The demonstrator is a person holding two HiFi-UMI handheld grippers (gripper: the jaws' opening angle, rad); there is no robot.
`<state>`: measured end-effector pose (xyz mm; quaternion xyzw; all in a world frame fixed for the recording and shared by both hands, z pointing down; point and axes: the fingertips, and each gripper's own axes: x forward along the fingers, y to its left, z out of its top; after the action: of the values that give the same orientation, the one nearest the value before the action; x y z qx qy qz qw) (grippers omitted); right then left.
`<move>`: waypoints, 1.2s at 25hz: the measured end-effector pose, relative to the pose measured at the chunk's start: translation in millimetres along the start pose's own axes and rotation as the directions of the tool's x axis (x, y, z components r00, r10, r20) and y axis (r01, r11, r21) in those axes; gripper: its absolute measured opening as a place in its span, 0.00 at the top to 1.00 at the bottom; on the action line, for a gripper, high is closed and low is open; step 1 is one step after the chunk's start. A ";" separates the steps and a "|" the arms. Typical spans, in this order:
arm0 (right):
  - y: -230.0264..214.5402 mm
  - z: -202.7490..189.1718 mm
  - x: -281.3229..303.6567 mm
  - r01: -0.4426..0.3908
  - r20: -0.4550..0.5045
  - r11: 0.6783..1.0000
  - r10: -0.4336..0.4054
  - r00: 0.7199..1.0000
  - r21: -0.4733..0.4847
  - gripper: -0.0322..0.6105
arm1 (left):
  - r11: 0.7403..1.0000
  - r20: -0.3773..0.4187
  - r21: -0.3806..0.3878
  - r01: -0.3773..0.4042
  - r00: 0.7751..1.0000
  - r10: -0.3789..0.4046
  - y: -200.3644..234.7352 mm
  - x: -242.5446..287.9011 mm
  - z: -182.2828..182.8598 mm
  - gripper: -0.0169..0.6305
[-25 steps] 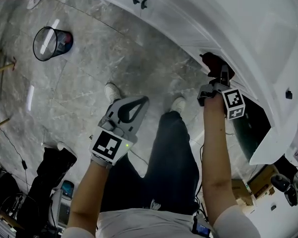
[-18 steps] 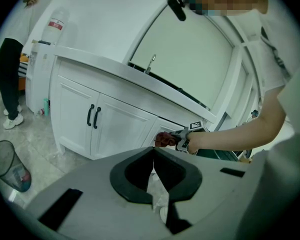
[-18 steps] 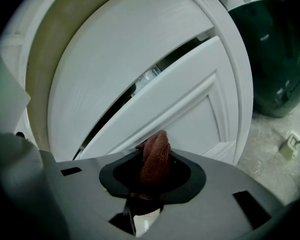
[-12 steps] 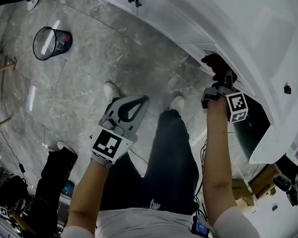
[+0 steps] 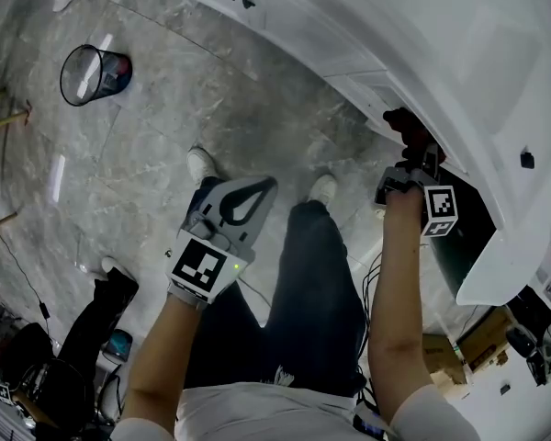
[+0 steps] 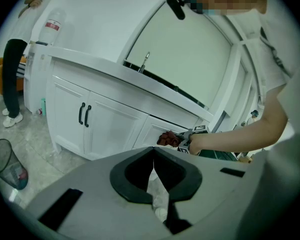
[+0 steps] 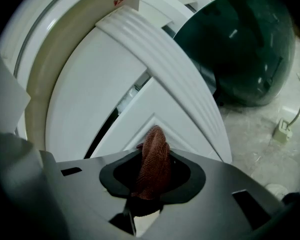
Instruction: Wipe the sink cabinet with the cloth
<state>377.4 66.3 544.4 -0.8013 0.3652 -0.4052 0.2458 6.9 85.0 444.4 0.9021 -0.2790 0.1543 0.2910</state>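
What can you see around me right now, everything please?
Sink cabinet: one, white, ahead of the person.
Door handles: two, black, on the left doors.
Faucet: one, metal, above the countertop.
Wastebasket: one, black mesh, on the grey floor.
Round object: one, dark green, low beside the cabinet.
Cloth: one, reddish-brown, against the cabinet front.
Left tongs: shut, empty, over the floor.
Right tongs: shut on the cloth.
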 end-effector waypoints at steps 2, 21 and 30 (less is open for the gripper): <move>-9.3 10.9 -1.9 -0.002 -0.002 0.999 0.002 1.000 -0.038 0.79 | 1.000 0.001 0.001 0.002 1.000 -0.002 -4.8 0.9 -0.2 0.96; -3.8 -89.6 37.1 -0.126 -0.337 0.941 0.014 0.941 -0.315 0.79 | 0.998 0.002 -0.027 -0.055 0.998 0.056 -13.6 0.0 -20.5 0.96; 23.4 -80.1 19.7 -0.152 -0.322 0.982 0.109 0.940 -0.113 0.79 | 0.998 0.012 -0.029 -0.051 0.999 0.052 -16.1 -6.7 -16.6 0.96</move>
<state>310.0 28.7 581.7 -0.7154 0.4789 -0.4845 0.1555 9.2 108.8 447.3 0.8913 -0.3061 0.1521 0.2980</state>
